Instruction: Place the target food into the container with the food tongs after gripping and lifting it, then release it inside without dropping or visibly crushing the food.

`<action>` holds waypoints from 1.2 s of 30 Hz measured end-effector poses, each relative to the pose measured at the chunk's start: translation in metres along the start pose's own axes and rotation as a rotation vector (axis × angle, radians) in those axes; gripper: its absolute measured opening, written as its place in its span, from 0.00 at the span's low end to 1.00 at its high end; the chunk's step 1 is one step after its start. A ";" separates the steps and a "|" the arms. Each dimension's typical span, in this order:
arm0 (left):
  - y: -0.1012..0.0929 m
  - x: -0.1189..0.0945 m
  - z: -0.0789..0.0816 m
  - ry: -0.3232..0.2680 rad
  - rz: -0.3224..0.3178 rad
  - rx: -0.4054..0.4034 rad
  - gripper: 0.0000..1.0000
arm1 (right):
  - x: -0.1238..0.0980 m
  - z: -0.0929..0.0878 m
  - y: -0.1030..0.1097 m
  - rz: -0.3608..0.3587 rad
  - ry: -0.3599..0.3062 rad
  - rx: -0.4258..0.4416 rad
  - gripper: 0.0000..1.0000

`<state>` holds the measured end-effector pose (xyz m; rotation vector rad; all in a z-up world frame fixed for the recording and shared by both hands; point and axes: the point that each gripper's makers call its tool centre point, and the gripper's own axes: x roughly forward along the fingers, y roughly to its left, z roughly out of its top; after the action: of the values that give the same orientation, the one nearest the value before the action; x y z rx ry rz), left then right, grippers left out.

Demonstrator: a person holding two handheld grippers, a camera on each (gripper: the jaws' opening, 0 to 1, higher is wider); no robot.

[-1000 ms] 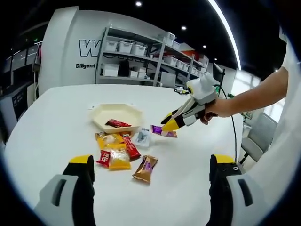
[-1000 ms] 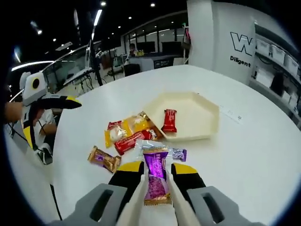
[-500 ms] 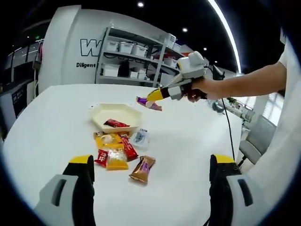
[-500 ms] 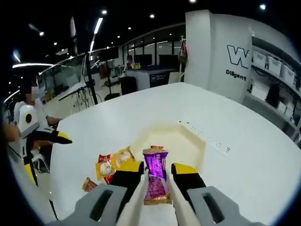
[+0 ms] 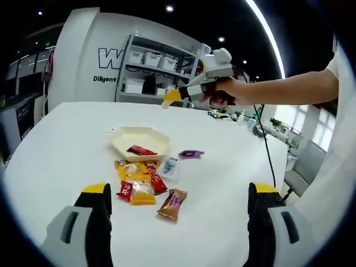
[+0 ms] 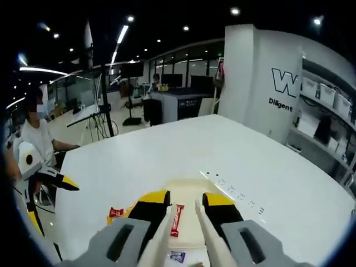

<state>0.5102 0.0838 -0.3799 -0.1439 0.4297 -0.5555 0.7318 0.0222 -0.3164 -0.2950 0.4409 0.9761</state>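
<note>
Purple candy (image 5: 192, 153) on white desk (image 5: 67, 144), just right of tray (image 5: 140, 139), outside it, apart from both claws.

Near, in left gripper view: left claw (image 5: 182, 197) spread wide, yellow-tipped jaws far apart over bare desk, holding nothing. Beyond: brown wrapper (image 5: 172, 203), then yellow packet (image 5: 142, 192) with small red packet (image 5: 124, 190) at its left, long red bar (image 5: 156, 181) at its right, clear sachet (image 5: 170, 166) past that. Farther: cream hexagonal tray holding one red bar (image 5: 141, 150). Higher and farther still: right claw (image 5: 168, 98) held in a hand (image 5: 225, 92), raised well above desk, its tips close together with nothing between. Shelves (image 5: 161, 69) with bins at back wall.

In right gripper view: right claw (image 6: 182, 208) with tong blades slightly parted, empty. Red bar (image 6: 177, 218) seen between blades, lying in tray (image 6: 192, 186). Sachet (image 6: 176, 256) at bottom edge. Left claw (image 6: 67, 182) at far left.
</note>
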 end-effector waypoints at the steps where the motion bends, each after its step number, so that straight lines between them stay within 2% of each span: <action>1: 0.000 0.000 0.000 -0.001 0.001 -0.002 0.99 | 0.001 -0.001 -0.001 0.001 0.002 0.001 0.18; 5: 0.000 -0.002 0.000 -0.004 0.002 -0.005 0.99 | 0.001 -0.010 -0.004 0.001 0.013 0.000 0.18; 13: -0.003 -0.003 -0.004 0.006 -0.003 -0.001 0.99 | -0.014 -0.040 -0.001 -0.014 0.054 0.035 0.19; 24: -0.004 -0.001 -0.006 0.019 -0.012 0.006 0.99 | -0.031 -0.061 -0.009 -0.045 0.071 0.070 0.19; 36: -0.008 0.000 -0.008 0.025 -0.022 0.005 0.99 | -0.043 -0.096 -0.021 -0.073 0.117 0.113 0.19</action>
<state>0.5027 0.0767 -0.3849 -0.1371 0.4515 -0.5805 0.7070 -0.0611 -0.3783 -0.2652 0.5866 0.8623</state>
